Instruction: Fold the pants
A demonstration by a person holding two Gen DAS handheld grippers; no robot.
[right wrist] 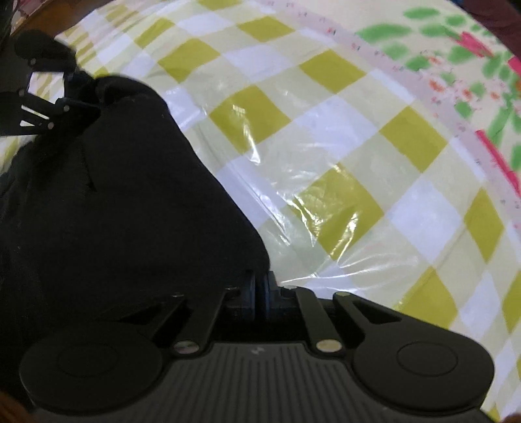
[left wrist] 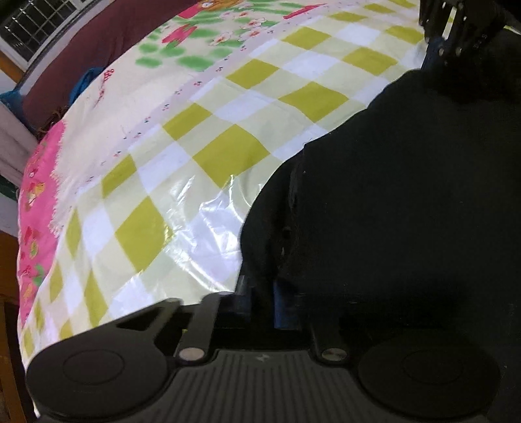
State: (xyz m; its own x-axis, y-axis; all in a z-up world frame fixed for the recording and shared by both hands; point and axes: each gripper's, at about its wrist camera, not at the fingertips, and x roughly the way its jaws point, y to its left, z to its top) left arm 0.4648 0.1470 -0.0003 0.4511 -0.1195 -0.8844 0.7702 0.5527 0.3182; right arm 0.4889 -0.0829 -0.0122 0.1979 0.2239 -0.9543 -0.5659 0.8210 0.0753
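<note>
Covering nearly everything in both views, a checked tablecloth [left wrist: 208, 156] in yellow-green, pale yellow and white spreads flat under a clear plastic sheet [right wrist: 325, 208] that wrinkles and glares in the light. Its far border carries a printed band of green leaves, pink flowers and red shapes, and one end has a bright pink panel.

On top of this cloth lie the black pants [left wrist: 407, 195], a dark heap with few folds to be made out. They fill the right side of the left wrist view and the left side of the right wrist view, so they lie between the two tools, with bare checked cloth beyond them.

A dark red cushion or seat back [left wrist: 107, 42] stands past the far edge of the cloth, and a window with a grid of panes [left wrist: 35, 26] shows in the upper left corner.

Down at the near edge of the heap, the left gripper [left wrist: 262, 293] has its jaws drawn nearly together, with a fold of the black fabric pinched between the blue pads. The right gripper [right wrist: 259, 293] is likewise closed almost fully, its pads clamped on a thin edge of the pants at the corner nearest it. Each tool shows in the other's view, at the far end of the pants.
</note>
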